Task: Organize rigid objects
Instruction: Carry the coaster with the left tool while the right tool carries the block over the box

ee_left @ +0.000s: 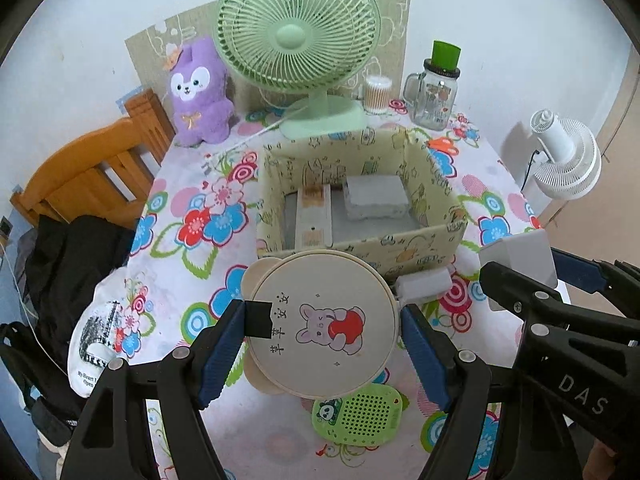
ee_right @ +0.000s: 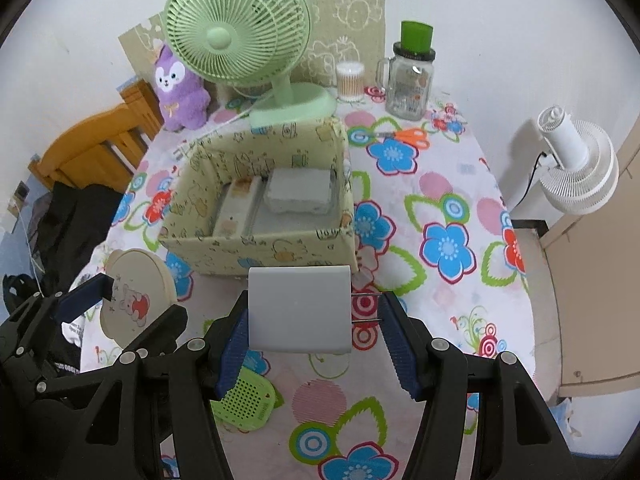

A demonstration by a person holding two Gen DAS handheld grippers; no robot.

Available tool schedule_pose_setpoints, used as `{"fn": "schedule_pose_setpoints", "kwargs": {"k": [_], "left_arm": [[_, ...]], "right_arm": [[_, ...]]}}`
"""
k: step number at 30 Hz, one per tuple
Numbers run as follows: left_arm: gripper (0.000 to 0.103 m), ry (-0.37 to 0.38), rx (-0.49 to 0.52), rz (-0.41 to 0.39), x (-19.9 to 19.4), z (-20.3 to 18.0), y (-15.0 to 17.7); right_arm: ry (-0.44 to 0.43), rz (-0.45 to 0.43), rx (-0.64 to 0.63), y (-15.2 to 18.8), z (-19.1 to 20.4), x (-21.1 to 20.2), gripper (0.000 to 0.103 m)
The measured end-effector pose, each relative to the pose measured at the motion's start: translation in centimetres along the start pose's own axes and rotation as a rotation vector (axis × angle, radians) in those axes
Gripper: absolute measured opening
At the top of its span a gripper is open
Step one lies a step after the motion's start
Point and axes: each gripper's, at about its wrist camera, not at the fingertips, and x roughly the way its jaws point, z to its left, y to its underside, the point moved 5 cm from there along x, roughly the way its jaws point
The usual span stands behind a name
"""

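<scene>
You have two things off the table at once: the round bunny disc [ee_left: 326, 322] is clamped edge to edge in your left gripper [ee_left: 322, 326], and the white plug adapter [ee_right: 299, 309] sits in your right gripper [ee_right: 313, 314], its left pad flat on the body while the right pad bears only on the two metal prongs [ee_right: 366, 307]. That prong contact is your weak point; the adapter can pivot or slide out if you tilt or jolt the hand, and it would drop onto the floral tablecloth [ee_right: 448, 248] short of the box. The disc is held at two narrow spots on its rim, so a twist could spin it or pop it free. The storage box [ee_left: 360, 216] lies at twelve o'clock from both loads, just beyond them, with a grey block [ee_left: 376, 196] and a long white strip [ee_left: 314, 216] already inside; the free floor is small, so lowering both together risks the items or the two grippers knocking each other, or clipping the near wall. The green perforated case [ee_left: 360, 416] at six o'clock is still on the cloth below the disc. At twelve o'clock behind the box the green fan [ee_left: 298, 36] and glass jar [ee_left: 434, 94] stand close enough to be struck by an overreach.
</scene>
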Motion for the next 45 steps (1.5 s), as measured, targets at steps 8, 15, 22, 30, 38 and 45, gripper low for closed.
{"fn": "schedule_pose_setpoints", "kwargs": {"k": [8,15,22,30,38,45], "left_arm": [[0.079,-0.005,-0.001,-0.012,-0.4,0.5,-1.1],[0.079,-0.009,-0.004,-0.011,0.3,1.0,-2.1],[0.079,0.009,-0.004,-0.018,1.4,1.2,-3.9],[0.079,0.019,0.002,-0.007,3.1,1.3,-5.6],[0.079,0.028,0.012,0.012,5.2,1.3,-6.6],[0.079,0.031,0.019,0.039,7.2,1.3,-7.0]], "right_arm": [[-0.006,-0.014,-0.003,-1.1,0.4,-0.6,0.064],[-0.009,-0.011,-0.006,-2.4,0.7,0.2,0.064],[-0.013,-0.01,-0.001,-4.4,1.0,1.4,0.064],[-0.012,0.001,0.002,-6.5,1.1,3.3,0.064],[-0.006,0.027,0.005,-7.7,1.1,5.5,0.064],[-0.012,0.069,0.004,-8.2,1.4,7.8,0.064]]}}
